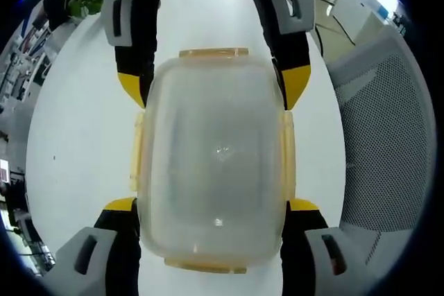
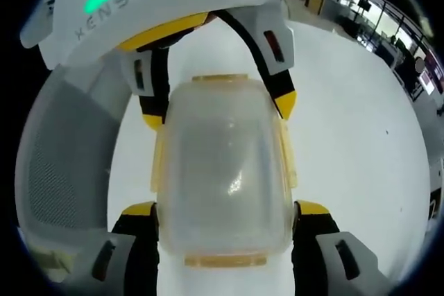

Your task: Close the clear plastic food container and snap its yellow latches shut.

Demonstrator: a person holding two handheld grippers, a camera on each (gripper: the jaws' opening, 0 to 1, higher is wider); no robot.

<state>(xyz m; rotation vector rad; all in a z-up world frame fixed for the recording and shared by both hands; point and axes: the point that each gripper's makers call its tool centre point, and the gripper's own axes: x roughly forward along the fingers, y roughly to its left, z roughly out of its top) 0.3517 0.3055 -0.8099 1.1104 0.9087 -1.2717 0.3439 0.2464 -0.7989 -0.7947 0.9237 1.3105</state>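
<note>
Left gripper (image 1: 211, 206) sits nearest in the left gripper view, yellow-tipped jaws spread wide on either side of the container (image 1: 211, 157), tips against or just beside its near corners; we can't tell if they actually press. Same story in the right gripper view: right gripper (image 2: 225, 207) spread, jaws flanking the container's near end from the opposite side. So we have both tools straddling it end to end, neither clamped on anything.

Container stands on the white table (image 1: 76, 157), lid on top, between the two grippers. Side latches (image 1: 287, 154) hang along the long edges; end latch (image 1: 213, 53) shows at the far rim. Whether any is snapped, we can't tell.

Beyond it, a grey mesh chair (image 1: 388, 143) sits at the table edge.

Risks, as we judge them: smooth plastic on a smooth table, so an uneven push from one side likely slides or rotates the box. Pressing a latch before the lid seats fully could pop a corner up.
</note>
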